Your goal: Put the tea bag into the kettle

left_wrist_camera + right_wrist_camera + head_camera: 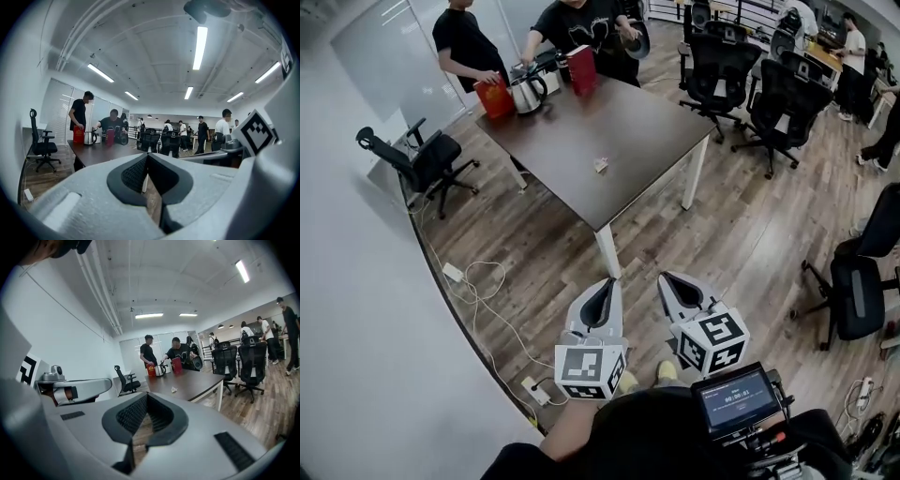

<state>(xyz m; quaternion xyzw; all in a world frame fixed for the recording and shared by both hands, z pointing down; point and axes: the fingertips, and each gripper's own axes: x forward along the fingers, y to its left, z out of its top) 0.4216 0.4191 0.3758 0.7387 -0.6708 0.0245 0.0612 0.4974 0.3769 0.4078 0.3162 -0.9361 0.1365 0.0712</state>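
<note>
Dark table (628, 141) w/ white legs, steel kettle (527, 94) at far end, red bag (495, 97) & red box (581, 69) flanking kettle, tea bag (601, 165) well apart from kettle, approx. mid-table

- The table (628, 141) has a dark brown top on white legs.
- The kettle (526, 94) is shiny silver with a black handle.
- The tea bag (600, 165) is a pale, whitish speck.
- The bright red box (495, 97) stands on one side of the kettle and the darker red box (581, 69) on the other.
- The left gripper (607, 283) and right gripper (668, 277) are light grey with black ribbed pads, and their cubes carry black-and-white square markers.
- The floor (750, 234) is brown wood-grain planks.
- The office chairs (717, 66) are black.
</note>
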